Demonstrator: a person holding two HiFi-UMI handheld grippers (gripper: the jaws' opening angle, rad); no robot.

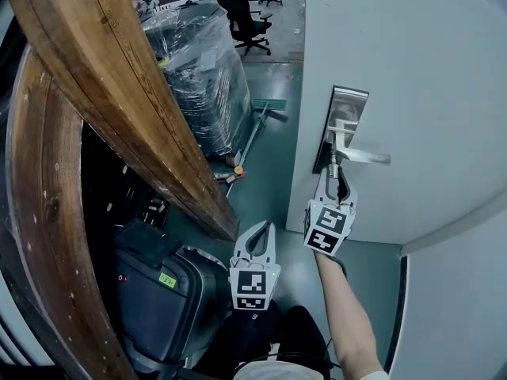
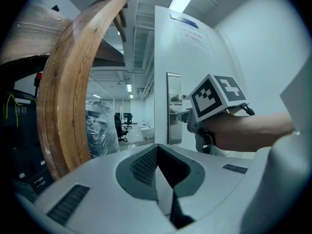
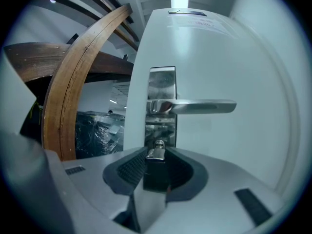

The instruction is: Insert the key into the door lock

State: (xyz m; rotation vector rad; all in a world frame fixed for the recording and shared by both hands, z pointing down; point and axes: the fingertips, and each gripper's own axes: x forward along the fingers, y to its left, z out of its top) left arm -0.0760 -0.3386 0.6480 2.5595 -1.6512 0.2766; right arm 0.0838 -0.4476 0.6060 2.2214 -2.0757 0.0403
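Right gripper [image 3: 156, 156] has its jaws pinched on the black head of the key [image 3: 156, 168], with the metal blade pointing forward out of the tips. The blade tip sits right at the round cylinder in the lower part of the steel lock plate [image 3: 162, 89]; whether it is actually in the keyhole can't be made out. The door handle [image 3: 197, 106] is horizontal, just above the key, sticking out to the right. The white door [image 1: 428, 93] stands open, with an office floor visible past its edge. In the head view the right gripper is raised against the plate, directly under the handle. Left gripper [image 2: 157, 149] has its jaws pressed together with nothing between them; it is held lower, left of the right gripper and off the door. Curved wooden beam [image 1: 119, 93] fills the left side, with a plastic-wrapped pallet load [image 1: 198, 70] behind it and a black case [image 1: 158, 291] below.
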